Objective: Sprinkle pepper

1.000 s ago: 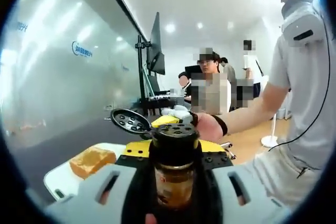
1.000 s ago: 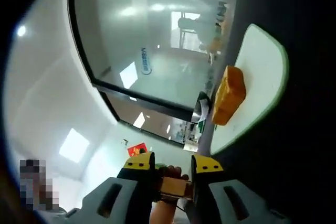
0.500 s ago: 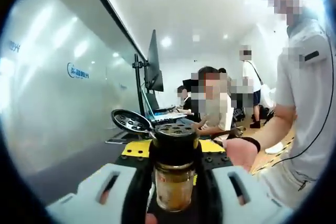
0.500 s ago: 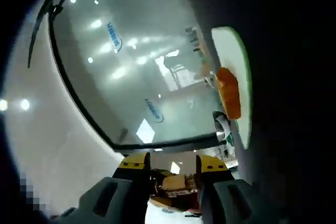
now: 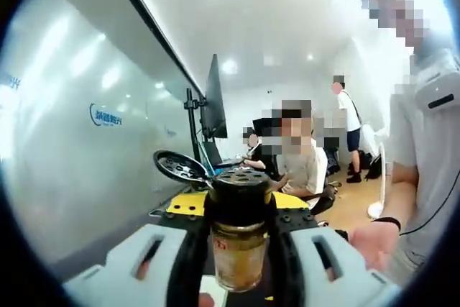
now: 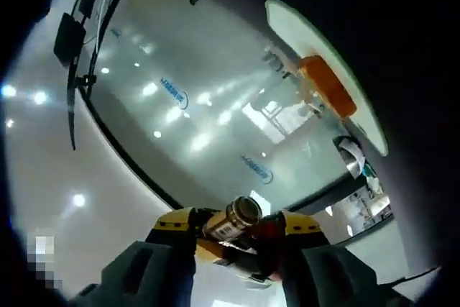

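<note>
My left gripper (image 5: 238,203) is shut on the pepper jar (image 5: 237,249), a small glass jar with a label. It stands upright between the yellow-tipped jaws. Its black perforated top faces up and the flip lid (image 5: 178,166) hangs open to the left. In the right gripper view a labelled jar (image 6: 231,222) lies tilted between the tips of my right gripper (image 6: 237,224), whose jaws stand apart. I cannot tell if they touch it. Beyond them, a white plate (image 6: 287,26) on the dark table carries an orange piece of bread (image 6: 327,85).
A person's hand (image 5: 370,244) hangs open at the lower right of the left gripper view. Behind are a frosted glass wall (image 5: 86,120), a monitor on a stand (image 5: 214,98) and several people. The dark table (image 6: 402,70) runs past the plate.
Both cameras have swung, and the plate with bread has left the left gripper view. The hand moved from behind the jar to the lower right. The right jaws stand wider apart.
</note>
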